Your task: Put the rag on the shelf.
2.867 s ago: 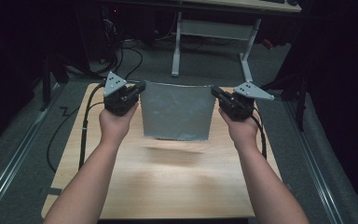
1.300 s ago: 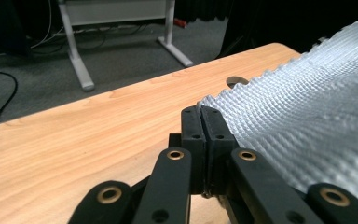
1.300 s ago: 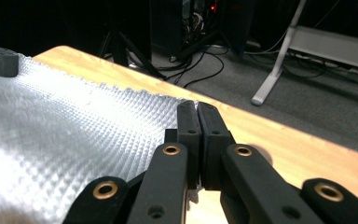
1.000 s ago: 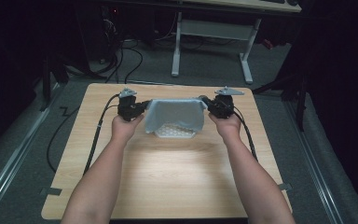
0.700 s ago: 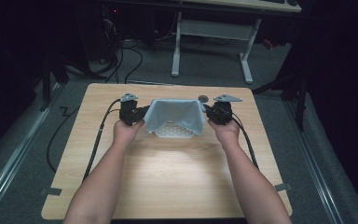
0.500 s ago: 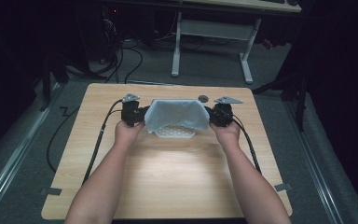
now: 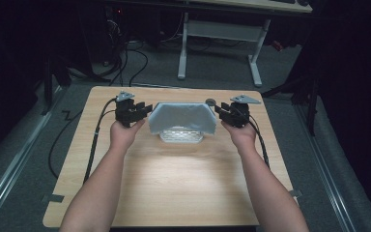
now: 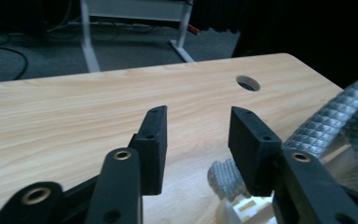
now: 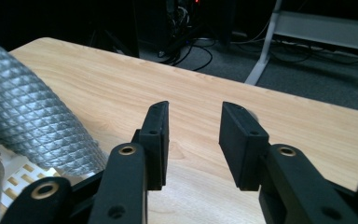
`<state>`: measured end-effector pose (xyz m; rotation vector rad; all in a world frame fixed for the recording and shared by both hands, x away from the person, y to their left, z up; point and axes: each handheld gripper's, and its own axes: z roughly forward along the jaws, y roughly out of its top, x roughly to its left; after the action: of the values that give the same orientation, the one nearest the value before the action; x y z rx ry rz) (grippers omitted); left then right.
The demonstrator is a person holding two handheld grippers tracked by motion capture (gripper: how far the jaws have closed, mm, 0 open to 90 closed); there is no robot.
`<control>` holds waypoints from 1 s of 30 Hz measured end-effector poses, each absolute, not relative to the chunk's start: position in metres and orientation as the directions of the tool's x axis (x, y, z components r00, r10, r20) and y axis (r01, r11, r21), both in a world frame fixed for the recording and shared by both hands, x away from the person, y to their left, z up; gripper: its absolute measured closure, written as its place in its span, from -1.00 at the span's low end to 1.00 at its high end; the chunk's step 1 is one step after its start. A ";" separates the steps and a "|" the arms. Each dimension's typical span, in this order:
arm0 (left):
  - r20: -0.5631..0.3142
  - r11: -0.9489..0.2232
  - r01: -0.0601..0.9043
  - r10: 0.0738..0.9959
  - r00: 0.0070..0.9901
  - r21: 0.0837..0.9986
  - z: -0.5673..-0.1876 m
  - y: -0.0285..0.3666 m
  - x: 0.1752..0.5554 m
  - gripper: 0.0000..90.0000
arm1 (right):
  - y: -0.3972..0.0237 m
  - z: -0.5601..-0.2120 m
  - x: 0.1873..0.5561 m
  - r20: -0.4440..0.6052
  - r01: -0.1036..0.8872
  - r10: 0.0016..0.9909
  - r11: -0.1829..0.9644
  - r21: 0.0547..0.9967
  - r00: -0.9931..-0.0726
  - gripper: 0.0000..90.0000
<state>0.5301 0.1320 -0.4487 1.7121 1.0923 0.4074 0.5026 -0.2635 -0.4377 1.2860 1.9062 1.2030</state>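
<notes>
A grey cloth (image 7: 183, 118) with a bumpy diamond pattern lies draped over a small white basket (image 7: 181, 136) near the far side of the wooden table (image 7: 174, 183). It covers the top of the basket like a little roof, and its two ends hang down at the sides.

The left claw (image 7: 145, 109) sits just beside the left end of the cloth. Its jaws have just been opening, and now they stand spread with nothing between them. In the left gripper view, a corner of the cloth (image 8: 223, 177) rests beside one jaw, not pinched.

The right claw (image 7: 221, 111) sits just beside the right end. Its jaws have just been opening too, and they stand spread and empty.

Each claw likely held one end so the cloth stayed flat and wide. Both claws look to have let go because the cloth now sits where it should. A small round hole (image 7: 210, 101) is in the table behind the cloth.
</notes>
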 end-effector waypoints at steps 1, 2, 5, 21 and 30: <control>-0.215 -0.072 0.471 0.823 0.526 0.879 -0.447 0.135 0.530 0.26 | -0.265 -0.436 0.502 0.043 0.432 0.918 0.144 0.890 -0.395 0.37; -0.209 -0.072 0.467 0.827 0.521 0.881 -0.446 0.137 0.529 0.25 | -0.267 -0.435 0.501 0.040 0.429 0.919 0.144 0.892 -0.393 0.35; -0.199 -0.072 0.462 0.836 0.511 0.884 -0.443 0.142 0.528 0.22 | -0.270 -0.434 0.501 0.039 0.430 0.920 0.145 0.891 -0.390 0.33; -0.201 -0.022 0.445 0.871 0.448 0.895 -0.442 0.175 0.516 0.19 | -0.278 -0.431 0.495 -0.003 0.421 0.929 0.172 0.890 -0.371 0.26; -0.114 -0.100 0.412 0.879 0.463 0.906 -0.445 0.182 0.489 0.11 | -0.279 -0.429 0.474 -0.035 0.401 0.917 0.208 0.892 -0.398 0.20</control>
<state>0.4890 0.1816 -0.4448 1.7057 1.1170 0.5808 0.4737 -0.2792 -0.4293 1.2195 1.9038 1.1421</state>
